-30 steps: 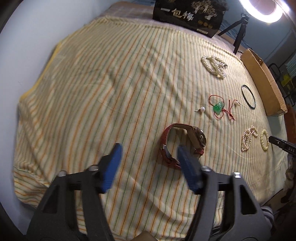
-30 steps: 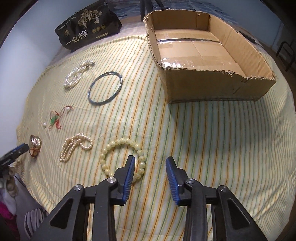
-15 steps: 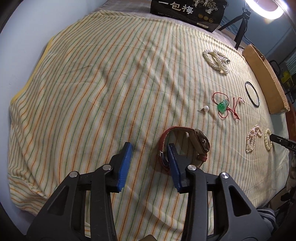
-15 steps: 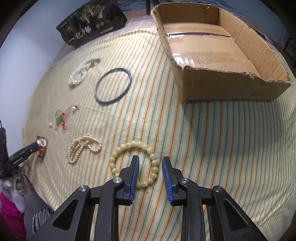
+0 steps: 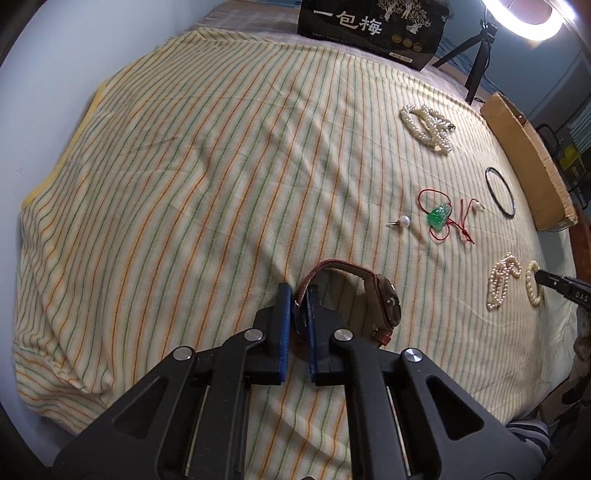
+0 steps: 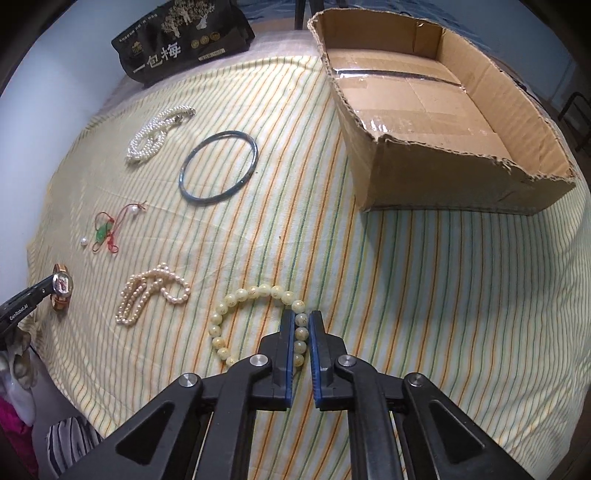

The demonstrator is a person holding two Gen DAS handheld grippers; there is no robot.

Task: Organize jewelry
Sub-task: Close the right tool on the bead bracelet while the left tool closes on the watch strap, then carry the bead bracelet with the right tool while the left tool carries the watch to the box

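Observation:
A watch [image 5: 384, 304] with a red-brown strap lies on the striped cloth [image 5: 184, 184]. My left gripper [image 5: 299, 299] is shut on the near loop of its strap. In the right wrist view a pale yellow bead bracelet [image 6: 255, 293] lies on the cloth, and my right gripper [image 6: 301, 321] is shut on its right side, with beads pinched between the blue pads. The watch [image 6: 61, 286] shows at the far left of that view beside the left gripper's tip. An open cardboard box [image 6: 436, 122] stands at the upper right.
On the cloth lie a white pearl necklace [image 6: 159, 133], a dark bangle [image 6: 218, 171], a green pendant on red cord [image 6: 105, 230], a single pearl pin [image 5: 400, 222] and a pinkish pearl strand [image 6: 151, 293]. A black printed bag [image 6: 181, 37] stands at the far edge, with a ring light [image 5: 524, 18] behind it.
Both grippers went from open to shut. The left closed on the watch strap. The right closed on the bead bracelet after shifting slightly toward it.

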